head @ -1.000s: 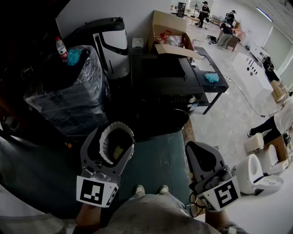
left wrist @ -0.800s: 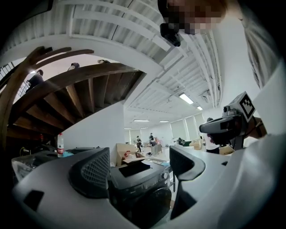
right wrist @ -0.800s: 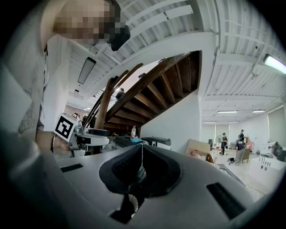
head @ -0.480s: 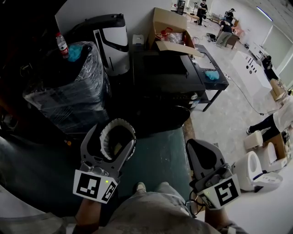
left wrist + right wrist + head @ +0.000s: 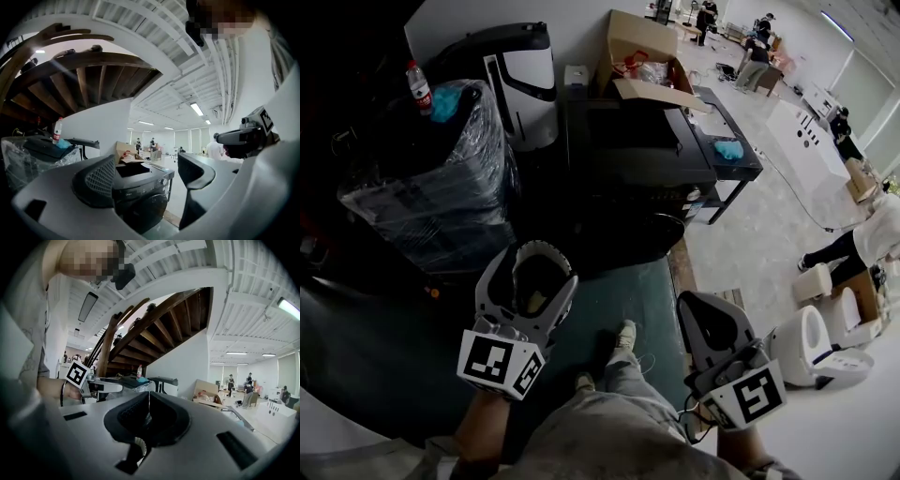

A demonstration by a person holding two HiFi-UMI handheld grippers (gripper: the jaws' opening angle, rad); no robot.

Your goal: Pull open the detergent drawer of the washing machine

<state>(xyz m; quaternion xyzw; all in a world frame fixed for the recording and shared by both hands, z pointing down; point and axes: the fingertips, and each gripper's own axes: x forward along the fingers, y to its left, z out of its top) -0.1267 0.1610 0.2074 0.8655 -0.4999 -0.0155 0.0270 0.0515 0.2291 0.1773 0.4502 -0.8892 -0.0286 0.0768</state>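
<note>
Head view: left gripper (image 5: pixel 542 264) jaws have just been opened wide, nothing between; right gripper (image 5: pixel 698 307) is held shut, empty. A step has been taken toward the washer (image 5: pixel 628 159), well ahead; its drawer is not yet reached.

Dark washing machine (image 5: pixel 628 159), cardboard box (image 5: pixel 642 56) beyond, plastic-wrapped block (image 5: pixel 431 187) left, bottle (image 5: pixel 417 86) atop

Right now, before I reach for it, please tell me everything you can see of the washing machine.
The washing machine is a black front-loader with a glossy look. It stands upright on the floor past the green mat. Its top is flat and dark. The front has a round door under a control strip with a silver knob. The front looks flush, with nothing pulled out. An open cardboard box shows at its far edge; whether it rests on the top I cannot tell.
</note>
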